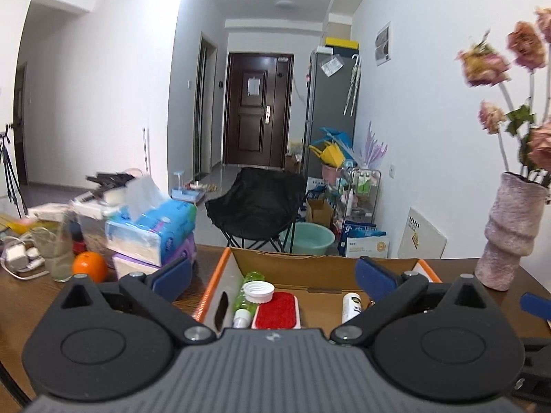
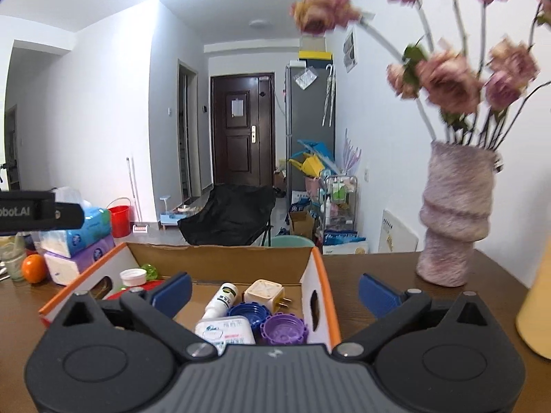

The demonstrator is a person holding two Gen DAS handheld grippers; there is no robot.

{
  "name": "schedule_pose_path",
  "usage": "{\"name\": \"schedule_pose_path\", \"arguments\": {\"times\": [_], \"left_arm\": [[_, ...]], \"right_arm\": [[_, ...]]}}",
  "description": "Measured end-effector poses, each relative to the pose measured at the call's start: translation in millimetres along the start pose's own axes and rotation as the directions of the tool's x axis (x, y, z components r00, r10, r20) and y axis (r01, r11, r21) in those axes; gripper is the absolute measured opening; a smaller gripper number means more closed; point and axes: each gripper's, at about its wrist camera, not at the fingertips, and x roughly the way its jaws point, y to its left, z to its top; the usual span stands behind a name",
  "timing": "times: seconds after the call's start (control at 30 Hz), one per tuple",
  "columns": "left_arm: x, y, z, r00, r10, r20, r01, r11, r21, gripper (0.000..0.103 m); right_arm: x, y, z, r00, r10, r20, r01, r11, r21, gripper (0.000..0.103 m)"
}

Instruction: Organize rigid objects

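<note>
A cardboard box (image 1: 214, 280) with an orange rim sits on the wooden table. In the left wrist view it holds a green bottle (image 1: 248, 296), a white cap (image 1: 259, 290), a red pad (image 1: 276, 310) and a white bottle (image 1: 351, 306). My left gripper (image 1: 275, 275) is open over the box with nothing between its fingers. In the right wrist view the box (image 2: 322, 285) also holds a cream plug adapter (image 2: 264, 292), a blue cap (image 2: 247, 311), a purple cap (image 2: 284, 328), a white bottle (image 2: 222, 301) and a white packet (image 2: 224, 332). My right gripper (image 2: 273, 292) is open and empty above them.
A pink vase of dried flowers (image 2: 454, 227) stands right of the box, with a yellow object (image 2: 537, 309) nearer. Stacked tissue packs (image 1: 151, 234), an orange (image 1: 89, 266) and a glass (image 1: 60, 251) crowd the left. A black chair (image 1: 258, 206) stands beyond the table.
</note>
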Motion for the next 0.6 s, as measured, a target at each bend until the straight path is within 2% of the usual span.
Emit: {"name": "schedule_pose_path", "arguments": {"times": [0.17,0.33,0.4,0.6], "left_arm": [[-71.9,5.4,-4.5,0.998,-0.037,0.056,0.035,0.999,0.030,0.103],[-145.3,10.7,-17.9,0.997,-0.045,0.067,0.042,0.998,0.055,0.103],[-178.5,14.6,-28.7,0.996,-0.049,0.078,0.044,0.997,0.063,0.103],[-255.2,23.2,-67.2,0.998,-0.048,0.037,0.044,0.995,0.088,0.103]], "right_arm": [[-73.1,-5.3,4.1,0.999,-0.003,0.051,0.002,1.000,0.008,0.103],[-153.8,-6.8,-2.5,0.995,-0.007,0.101,0.007,1.000,0.004,0.103],[-186.4,-7.0,-9.9,0.995,-0.006,0.095,0.006,1.000,0.009,0.103],[-269.1,-1.1,-43.9,0.997,0.001,0.080,0.000,1.000,-0.008,0.103]]}}
